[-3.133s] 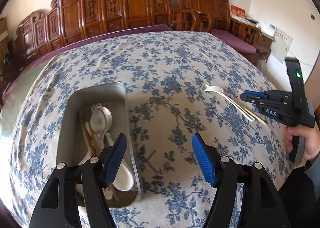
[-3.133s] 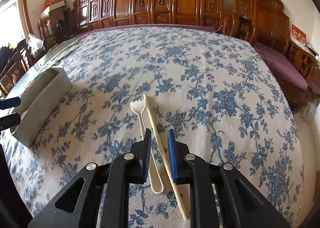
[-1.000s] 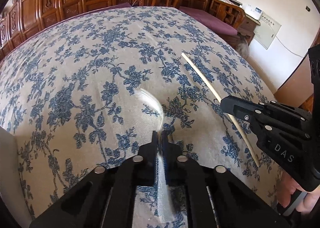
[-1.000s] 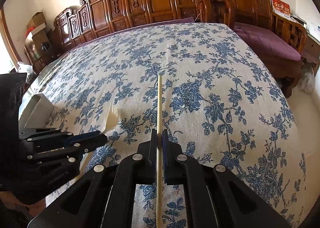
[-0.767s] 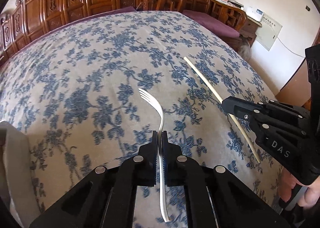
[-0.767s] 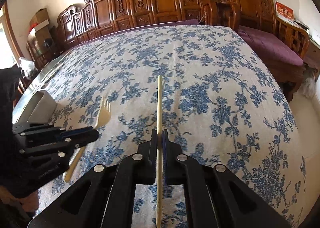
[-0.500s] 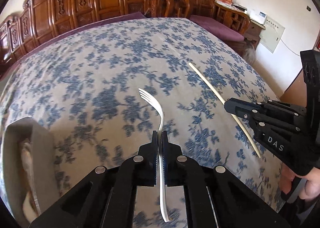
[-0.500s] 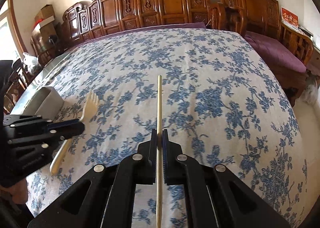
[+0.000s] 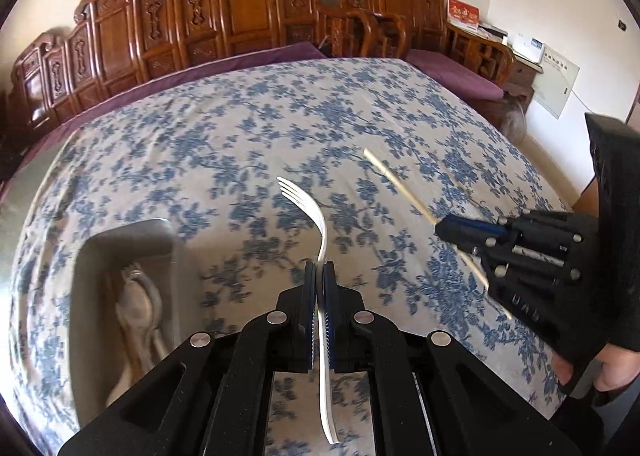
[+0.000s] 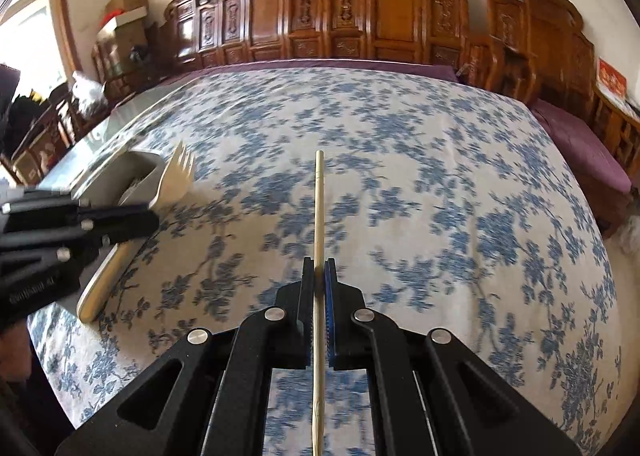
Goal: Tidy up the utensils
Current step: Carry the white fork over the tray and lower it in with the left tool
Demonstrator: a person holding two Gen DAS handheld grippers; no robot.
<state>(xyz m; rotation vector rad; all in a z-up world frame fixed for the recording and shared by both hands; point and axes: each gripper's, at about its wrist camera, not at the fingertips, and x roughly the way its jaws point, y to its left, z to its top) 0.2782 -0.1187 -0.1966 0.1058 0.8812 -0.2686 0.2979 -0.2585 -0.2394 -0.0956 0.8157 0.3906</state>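
Carry step: L gripper clamps fork, R gripper clamps chopstick, both right of tray. Next, prob: lower into tray, release.

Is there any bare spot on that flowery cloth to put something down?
Plenty. The tablecloth lies bare from the metal tray across to the carved wooden chairs and the purple cushion. The tray itself is crowded with spoons.

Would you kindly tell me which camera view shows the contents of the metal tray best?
The left wrist view: it looks down into the tray, where spoons lie, though blurred. The right wrist view shows only the tray's far end from the side, partly behind the fork, with the contents barely visible.
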